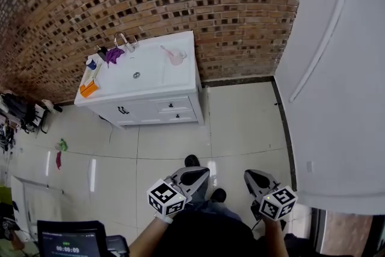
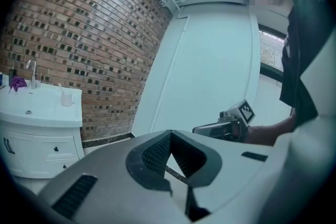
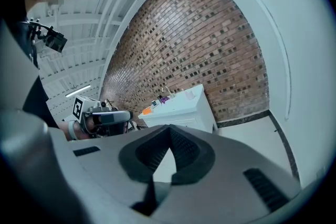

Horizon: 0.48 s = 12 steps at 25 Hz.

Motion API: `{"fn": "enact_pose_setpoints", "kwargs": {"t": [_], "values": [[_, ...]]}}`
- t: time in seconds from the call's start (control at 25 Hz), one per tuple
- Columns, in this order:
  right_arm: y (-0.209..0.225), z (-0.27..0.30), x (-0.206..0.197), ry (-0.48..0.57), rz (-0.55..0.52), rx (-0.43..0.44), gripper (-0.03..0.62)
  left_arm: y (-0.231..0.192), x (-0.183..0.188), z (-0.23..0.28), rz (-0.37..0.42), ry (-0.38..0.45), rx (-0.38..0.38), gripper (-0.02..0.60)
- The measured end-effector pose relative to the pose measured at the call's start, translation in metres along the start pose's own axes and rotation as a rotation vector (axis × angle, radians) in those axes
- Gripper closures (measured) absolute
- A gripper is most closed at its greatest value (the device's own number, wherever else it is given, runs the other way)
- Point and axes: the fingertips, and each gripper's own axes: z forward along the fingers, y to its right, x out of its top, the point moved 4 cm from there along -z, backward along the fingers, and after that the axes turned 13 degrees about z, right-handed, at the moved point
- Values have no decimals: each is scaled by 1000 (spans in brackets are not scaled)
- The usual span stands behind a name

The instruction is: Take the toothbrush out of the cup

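A pink cup (image 1: 175,57) with a toothbrush (image 1: 166,50) leaning in it stands at the right end of the white vanity top (image 1: 150,78), far across the tiled floor. In the left gripper view the cup (image 2: 66,98) is small, at the left. Both grippers hang low near the person's body, well away from the vanity. My left gripper (image 1: 194,173) (image 2: 170,135) is shut with nothing in it. The right gripper (image 1: 255,176) (image 3: 169,142) is also shut and empty. Each gripper shows in the other's view, left gripper (image 3: 105,117) and right gripper (image 2: 231,122).
On the vanity are a faucet (image 1: 123,40), a purple cloth (image 1: 113,54), a blue bottle (image 1: 91,63) and an orange item (image 1: 88,89). A white wall (image 1: 337,69) stands on the right. Clutter (image 1: 21,111) lies on the floor at the left, and a screen (image 1: 67,241) sits at the bottom left.
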Motion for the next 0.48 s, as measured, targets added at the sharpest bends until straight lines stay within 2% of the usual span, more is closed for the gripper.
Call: {"fn": "enact_pose_setpoints", "kwargs": {"t": [0.48], "values": [[21,4,11,-11,21,-16,608,-12,1,17,-23,8,2,577]]}}
